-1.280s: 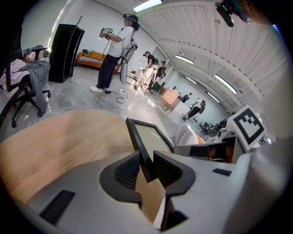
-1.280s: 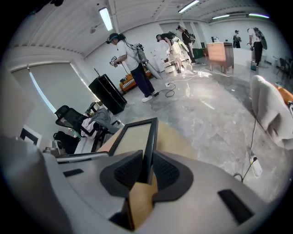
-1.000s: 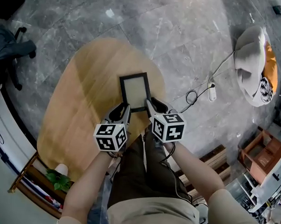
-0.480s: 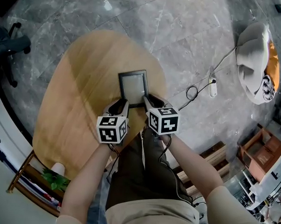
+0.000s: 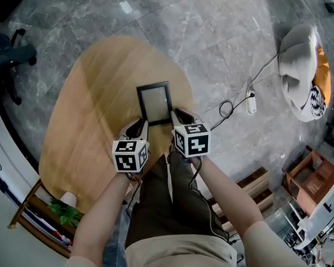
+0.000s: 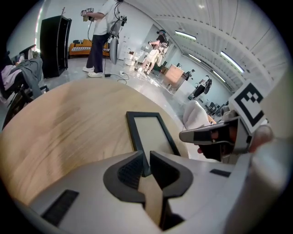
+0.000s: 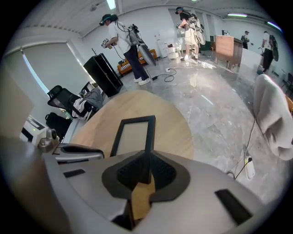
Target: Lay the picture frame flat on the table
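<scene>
A black picture frame (image 5: 154, 102) with a pale grey panel lies low over the oval wooden table (image 5: 90, 116), its long side pointing away from me. My left gripper (image 5: 139, 125) is shut on the frame's near left corner; in the left gripper view the frame (image 6: 151, 132) runs out from between the jaws of the left gripper (image 6: 145, 167). My right gripper (image 5: 176, 115) is shut on the near right edge, and the right gripper view shows the frame (image 7: 132, 135) leaving the right gripper (image 7: 147, 170). I cannot tell whether the far edge touches the wood.
The table's right edge runs just past the frame, with grey marble floor beyond. A cable and plug (image 5: 250, 103) and a white beanbag (image 5: 299, 69) lie on the floor at right. An office chair (image 5: 15, 54) stands at left, a small plant (image 5: 64, 211) at lower left.
Both grippers and the frame have shifted slightly away from me over the table. Both holds on the frame are unchanged.
</scene>
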`<action>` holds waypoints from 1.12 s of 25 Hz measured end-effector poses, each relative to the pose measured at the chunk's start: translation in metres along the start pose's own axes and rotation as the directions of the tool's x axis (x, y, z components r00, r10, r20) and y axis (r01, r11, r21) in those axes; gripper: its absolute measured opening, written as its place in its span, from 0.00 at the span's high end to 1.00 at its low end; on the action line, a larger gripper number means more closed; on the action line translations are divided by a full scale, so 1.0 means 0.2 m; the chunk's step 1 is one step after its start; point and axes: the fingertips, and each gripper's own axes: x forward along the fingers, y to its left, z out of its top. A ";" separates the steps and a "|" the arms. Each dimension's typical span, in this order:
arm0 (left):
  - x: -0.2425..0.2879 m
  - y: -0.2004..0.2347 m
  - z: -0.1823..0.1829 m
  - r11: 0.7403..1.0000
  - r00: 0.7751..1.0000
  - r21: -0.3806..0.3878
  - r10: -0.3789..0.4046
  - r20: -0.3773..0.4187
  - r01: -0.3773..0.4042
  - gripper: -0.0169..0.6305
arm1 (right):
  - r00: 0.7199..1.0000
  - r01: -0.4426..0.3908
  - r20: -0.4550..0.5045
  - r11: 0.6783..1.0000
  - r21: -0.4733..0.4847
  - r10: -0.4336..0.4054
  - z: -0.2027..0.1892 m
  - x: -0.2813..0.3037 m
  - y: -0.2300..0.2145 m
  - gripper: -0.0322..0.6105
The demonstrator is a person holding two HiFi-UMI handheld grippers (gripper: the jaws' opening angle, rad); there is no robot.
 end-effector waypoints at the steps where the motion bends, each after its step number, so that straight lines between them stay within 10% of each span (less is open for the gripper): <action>1: -0.03 -0.01 0.02 1.000 1.000 -0.003 -0.002 0.007 0.002 0.91 | 1.000 -0.001 0.018 1.000 -0.003 0.001 0.04 -0.04 0.01 0.91; 13: -0.63 -0.23 0.56 0.999 0.974 -0.049 0.010 0.225 0.002 0.93 | 0.949 0.040 0.316 0.986 -0.159 0.013 0.62 -0.86 0.23 0.95; 28: -1.77 -0.81 1.13 0.982 0.865 0.185 -0.055 0.498 -0.044 0.93 | 0.817 -0.007 0.548 0.953 -0.304 0.181 1.04 -2.08 0.72 0.95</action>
